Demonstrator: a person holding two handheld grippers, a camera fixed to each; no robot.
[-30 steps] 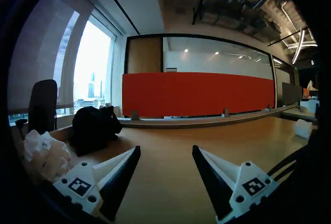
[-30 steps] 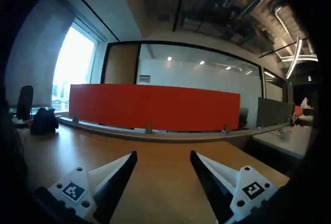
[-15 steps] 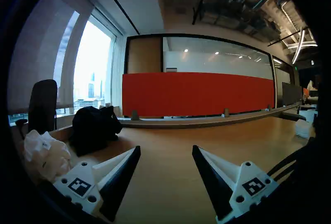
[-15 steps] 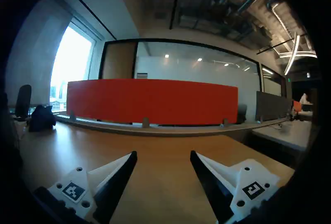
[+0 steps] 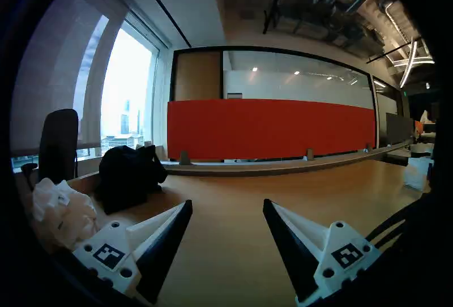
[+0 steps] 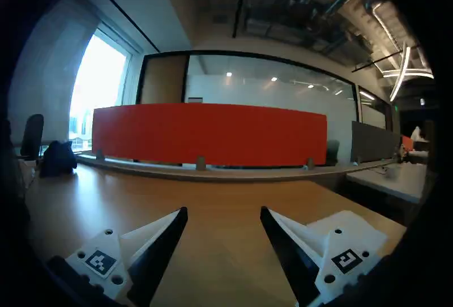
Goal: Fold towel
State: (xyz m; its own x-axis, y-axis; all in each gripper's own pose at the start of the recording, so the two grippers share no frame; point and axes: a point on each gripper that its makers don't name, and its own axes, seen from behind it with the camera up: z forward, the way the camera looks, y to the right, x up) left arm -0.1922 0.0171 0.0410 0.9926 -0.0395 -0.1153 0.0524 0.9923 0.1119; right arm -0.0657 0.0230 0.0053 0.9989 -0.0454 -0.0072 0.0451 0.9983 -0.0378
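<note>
Two grippers, jaws spread wide, pinching nothing. I see left gripper [image 5: 226, 202] low over wooden desk [image 5: 226, 256]; crumpled white towel [image 5: 59, 213] at 8 o'clock, black bag [image 5: 127, 174] just behind; right gripper [image 6: 223, 209] over desk too, red panel [image 6: 209, 134] at 12 o'clock.

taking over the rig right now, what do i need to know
Left gripper: open, empty, low over the wooden desk.
Right gripper: open, empty, over the same desk.
Crumpled white cloth, likely the towel, lies left of the left gripper, beside a black bag.
A flat white item sits by the right gripper's right finger; I cannot tell what it is.
Done: nothing.
Left: grasp, spread and fold.
</note>
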